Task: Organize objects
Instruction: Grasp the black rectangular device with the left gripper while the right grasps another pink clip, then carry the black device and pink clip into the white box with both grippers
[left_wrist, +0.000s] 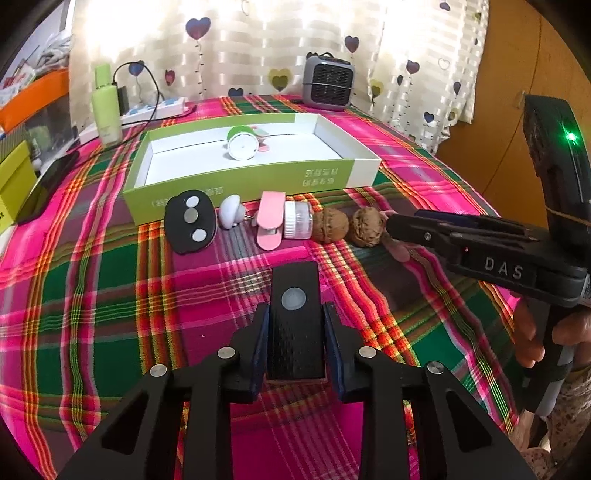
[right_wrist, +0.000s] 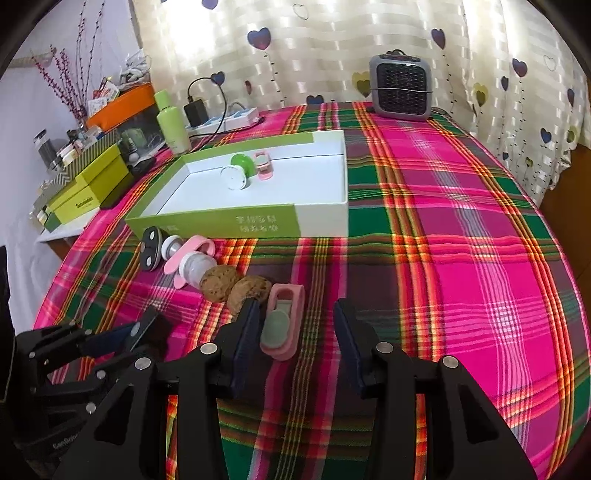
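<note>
Black and flat, the rectangular block (left_wrist: 295, 321) with one silver disc on top sits between the fingers of your left gripper (left_wrist: 295, 354); the blue pads press against both of its long sides, so that gripper is clamped on it, low over the plaid cloth (left_wrist: 92, 295) of the bench.

Your right gripper (right_wrist: 295, 350) has its fingers apart. Between them, nearer the left pad, lies a pink clip (right_wrist: 282, 325) with a grey-green oval pad, flat on the cloth; from the pictures you cannot tell whether the left pad touches it, and the right pad stands clear of it.

Just beyond your grippers a row of small things runs along the front wall of the green-and-white box (left_wrist: 236, 184): a black oval piece (left_wrist: 190, 221) with three silver discs, a white knob (left_wrist: 231, 210), a second pink clip (left_wrist: 269, 219) lying against a small clear jar (left_wrist: 299, 221) on its side, then two walnuts (left_wrist: 330, 225) touching each other.

Inside the box a green-and-white round container (left_wrist: 242, 142) lies tipped on its side, with another pink clip (right_wrist: 263, 164) just beside it.

At the far edge of the bench stand a pale green bottle (left_wrist: 106, 107), a white power strip (left_wrist: 155, 110) with a black charger (right_wrist: 195, 109) plugged in, and a small grey heater (left_wrist: 328, 83) in front of the heart-patterned curtain (left_wrist: 240, 44).
</note>
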